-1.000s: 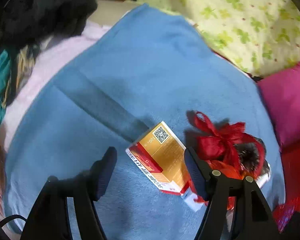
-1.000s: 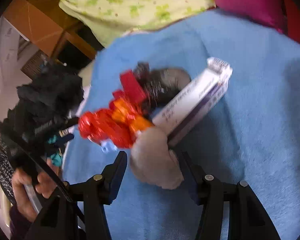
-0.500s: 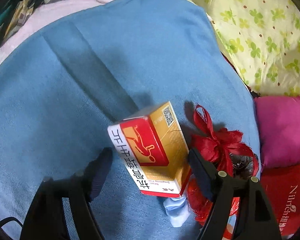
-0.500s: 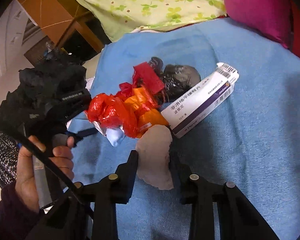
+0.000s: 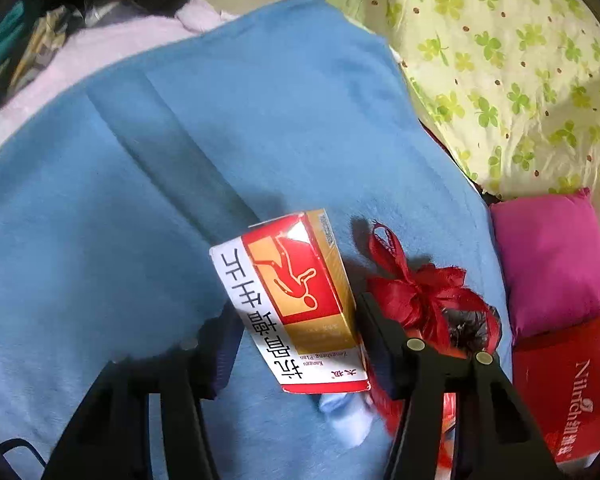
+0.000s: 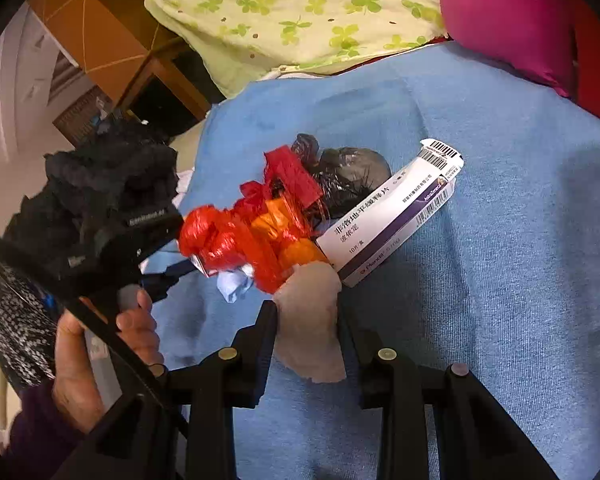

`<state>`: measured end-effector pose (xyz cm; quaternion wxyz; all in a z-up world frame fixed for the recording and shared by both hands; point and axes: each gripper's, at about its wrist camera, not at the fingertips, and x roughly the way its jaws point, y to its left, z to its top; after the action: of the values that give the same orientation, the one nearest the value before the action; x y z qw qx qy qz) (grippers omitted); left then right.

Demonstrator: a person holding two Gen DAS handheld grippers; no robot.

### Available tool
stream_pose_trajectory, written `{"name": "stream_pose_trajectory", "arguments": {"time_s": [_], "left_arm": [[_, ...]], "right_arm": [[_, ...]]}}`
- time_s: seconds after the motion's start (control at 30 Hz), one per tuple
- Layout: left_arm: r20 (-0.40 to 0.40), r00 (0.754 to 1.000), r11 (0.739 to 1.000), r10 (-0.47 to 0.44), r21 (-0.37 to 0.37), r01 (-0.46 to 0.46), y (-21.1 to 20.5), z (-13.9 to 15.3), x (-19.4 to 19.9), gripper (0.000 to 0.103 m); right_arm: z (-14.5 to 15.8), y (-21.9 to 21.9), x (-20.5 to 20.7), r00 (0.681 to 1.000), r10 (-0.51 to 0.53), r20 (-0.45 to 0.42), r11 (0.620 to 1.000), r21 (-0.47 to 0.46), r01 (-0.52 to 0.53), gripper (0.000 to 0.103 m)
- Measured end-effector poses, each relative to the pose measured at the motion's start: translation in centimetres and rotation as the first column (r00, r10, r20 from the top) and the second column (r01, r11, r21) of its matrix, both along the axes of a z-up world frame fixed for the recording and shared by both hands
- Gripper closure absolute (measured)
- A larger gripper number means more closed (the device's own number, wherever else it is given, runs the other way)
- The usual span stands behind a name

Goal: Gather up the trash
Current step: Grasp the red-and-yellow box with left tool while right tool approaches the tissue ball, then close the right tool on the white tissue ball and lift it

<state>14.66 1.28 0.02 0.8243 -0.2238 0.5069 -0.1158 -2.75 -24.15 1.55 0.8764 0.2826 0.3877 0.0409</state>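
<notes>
Where the carton sits: the red-and-gold medicine carton (image 5: 296,292) stands tilted on the blue towel (image 5: 160,140), just beside the red ribbon bow (image 5: 416,292).
Left gripper (image 5: 296,320): its jaws have just been closing, and both pads now look to press the carton's long sides.
Carton handling: likely light, thin card that dents, so squeeze gently across the narrow faces.
Right gripper (image 6: 306,312): nearly closed, pinching a pale crumpled wad (image 6: 312,344).
Wad handling: soft and weightless, so you can take it anywhere.
Pile: the red plastic bag (image 6: 240,240) and the white-and-purple box (image 6: 392,220) lie touching it.
</notes>
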Motion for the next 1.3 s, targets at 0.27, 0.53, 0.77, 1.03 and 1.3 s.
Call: {"name": "stream_pose_trajectory", "arguments": {"time_s": [0.27,0.53,0.77,1.03,1.3], "left_arm": [[0.092,0.995,1.000,-0.031,-0.004,0.031,4.2,2.5,-4.0,0.045],[0.184,0.972,0.989,-0.146,0.051,0.139,5.2,4.8,-9.8,0.045],[0.241,0.932,0.961,-0.272,0.120,0.249,4.8,6.0,-14.2,0.045],[0.279,0.898,0.934,-0.341,0.207,0.291,3.2,7.5,-16.6,0.044],[0.253,0.899,0.925,-0.359,0.227,0.305,2.1,6.7,-17.8,0.044]], "right_arm": [[1.2,-1.7,-1.6,0.998,-0.014,0.054,0.999,0.047,0.012,0.070],[1.2,-3.0,-2.7,0.999,0.005,0.047,0.995,0.098,-0.010,0.069],[0.5,-1.2,-1.4,0.998,0.051,0.042,0.986,0.157,-0.057,0.029],[-0.4,3.2,1.6,0.996,0.087,0.000,0.996,0.025,-0.087,0.031],[-2.5,5.1,3.0,0.991,0.111,-0.076,0.986,-0.115,-0.119,0.064]]}}
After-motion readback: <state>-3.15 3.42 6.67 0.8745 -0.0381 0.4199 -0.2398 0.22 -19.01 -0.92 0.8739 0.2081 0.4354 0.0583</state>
